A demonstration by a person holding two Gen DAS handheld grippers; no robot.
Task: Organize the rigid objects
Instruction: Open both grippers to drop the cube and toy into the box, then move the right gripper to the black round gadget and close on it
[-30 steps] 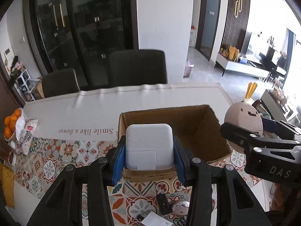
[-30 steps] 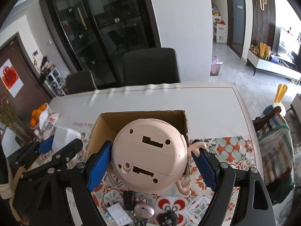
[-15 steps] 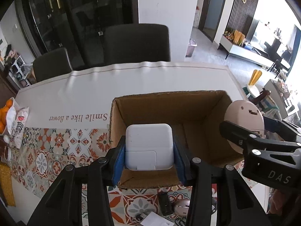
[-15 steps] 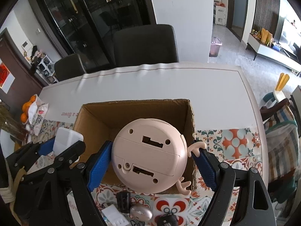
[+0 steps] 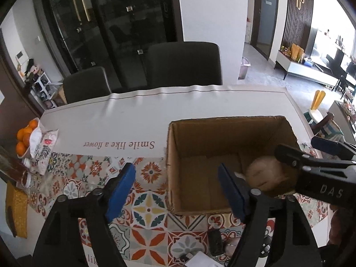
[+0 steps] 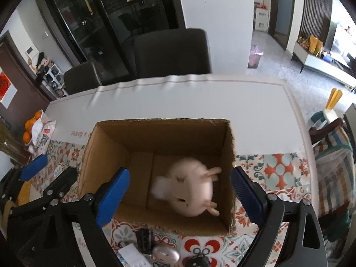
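Dining table (image 5: 200, 115) under a white cover and a patterned tile runner, dark chairs behind it, open cardboard box (image 6: 160, 131) sitting on the runner. Both my grippers hang over the box, pointing steeply down. Left gripper (image 5: 178, 191): jaws opening, nothing between the blue pads, only runner and the box's near left corner below. Right gripper (image 6: 180, 195): jaws opening and already wide, nothing pressed by the pads; the round pink toy (image 6: 191, 187) is blurred inside the box, below the gap, touching neither pad. In the left view it shows as a pale lump (image 5: 267, 175) on the box floor, right side. A white blur (image 6: 161, 188) just beside the toy could be a second item; can't tell what. Progress, my read: at least one rigid item is in the box. Left to do: small stuff on the runner in front of the box, including a silver mouse (image 6: 165, 254), a black block (image 6: 144, 238) and a white flat piece (image 6: 133, 255). So partway, not finished.
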